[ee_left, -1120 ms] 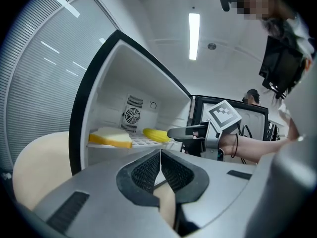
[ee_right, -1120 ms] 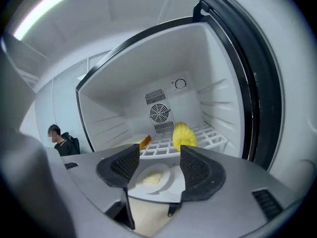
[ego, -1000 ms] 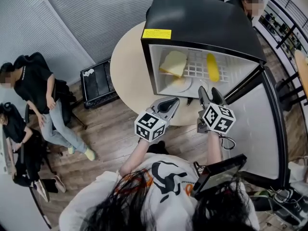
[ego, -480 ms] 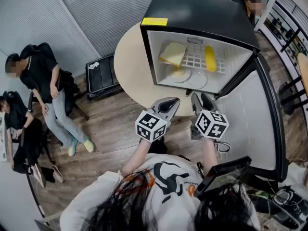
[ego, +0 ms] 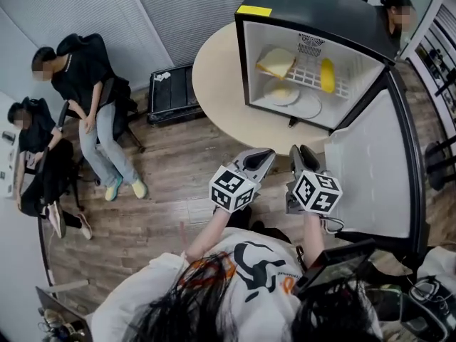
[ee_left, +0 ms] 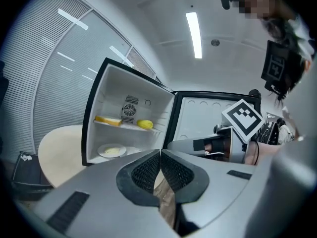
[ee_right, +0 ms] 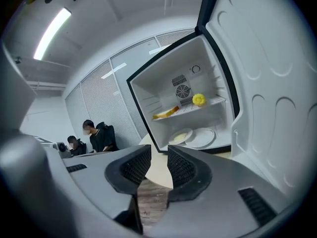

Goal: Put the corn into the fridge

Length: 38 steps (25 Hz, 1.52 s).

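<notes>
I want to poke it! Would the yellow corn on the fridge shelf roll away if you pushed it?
Probably, yes. The corn looks rounded and long, so a sideways push could roll it, though the wire shelf bars may catch it. It lies straight on the bars without sagging, so it is likely stiff.
</notes>
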Tool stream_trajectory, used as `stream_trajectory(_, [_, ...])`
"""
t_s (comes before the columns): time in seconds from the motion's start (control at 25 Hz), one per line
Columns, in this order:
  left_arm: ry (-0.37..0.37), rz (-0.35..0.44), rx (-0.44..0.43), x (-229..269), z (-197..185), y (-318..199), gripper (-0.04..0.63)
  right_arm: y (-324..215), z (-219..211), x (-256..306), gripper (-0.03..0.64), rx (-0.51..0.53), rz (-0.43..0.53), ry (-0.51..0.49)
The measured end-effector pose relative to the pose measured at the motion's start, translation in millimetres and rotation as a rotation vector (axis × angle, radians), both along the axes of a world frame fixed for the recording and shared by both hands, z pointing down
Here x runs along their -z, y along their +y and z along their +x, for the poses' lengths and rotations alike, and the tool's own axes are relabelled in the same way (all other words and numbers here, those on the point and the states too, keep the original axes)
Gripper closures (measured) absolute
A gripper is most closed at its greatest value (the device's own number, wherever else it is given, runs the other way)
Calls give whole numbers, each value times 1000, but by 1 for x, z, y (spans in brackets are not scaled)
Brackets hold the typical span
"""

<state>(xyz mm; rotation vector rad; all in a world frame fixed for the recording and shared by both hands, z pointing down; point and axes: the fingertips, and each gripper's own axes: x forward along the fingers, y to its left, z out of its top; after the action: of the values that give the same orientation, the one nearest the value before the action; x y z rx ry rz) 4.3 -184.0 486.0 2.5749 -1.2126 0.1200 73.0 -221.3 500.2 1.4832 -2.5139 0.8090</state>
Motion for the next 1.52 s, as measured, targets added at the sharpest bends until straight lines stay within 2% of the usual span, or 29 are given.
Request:
stream_trajectory(0.36, [-23,26,44,11,0,45,583,41,-7,7,511,63,12,-22])
stream_trajectory(0.8, [-32,51,26,21,-4,76,583,73,-19,18,511,80,35,-27])
stream_trajectory(1.2, [-33,53,14,24,-42,138,583,130,-65,14,511,93,11,-25])
stream_trajectory(1.52, [-20,24,12,13,-74,194,583,181,-80,-6,518,38,-60,-72])
